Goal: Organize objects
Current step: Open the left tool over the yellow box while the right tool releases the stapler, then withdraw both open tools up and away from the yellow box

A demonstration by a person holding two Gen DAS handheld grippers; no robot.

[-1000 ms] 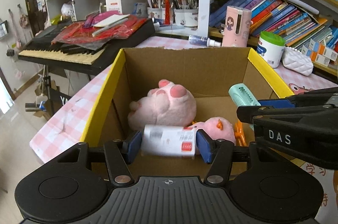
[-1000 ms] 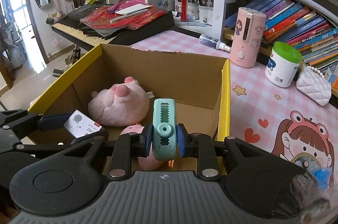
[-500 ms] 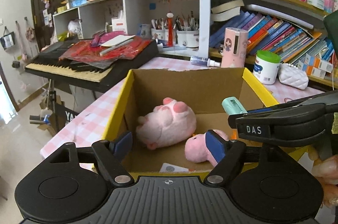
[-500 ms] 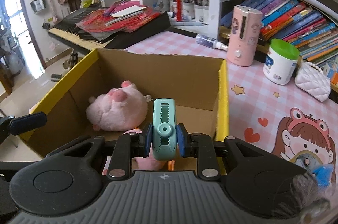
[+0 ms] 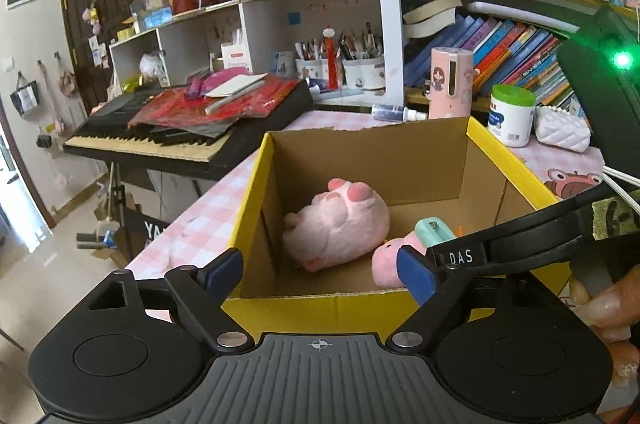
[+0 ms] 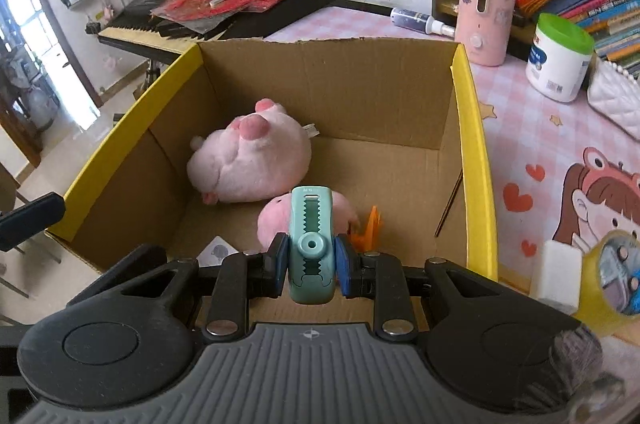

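My right gripper is clenched on a mint-green clip-shaped gadget with a toothed slot, held upright above the near end of the yellow-edged cardboard box. My left gripper is spread wide with nothing between its blue pads, hovering at the box's near wall.

Directly under the gadget lies the small pink plush, with an orange piece beside it and a white card on the floor to the left. If I let go here, I expect the gadget to land on the plush and roll, perhaps onto the card. Beyond sits the big pink pig plush; the bare floor at the far right looks like the safer spot.

The two grippers are close, so crossing them could knock the box wall. Outside the box, the tape roll and white block lie near my right side, easy to nudge.
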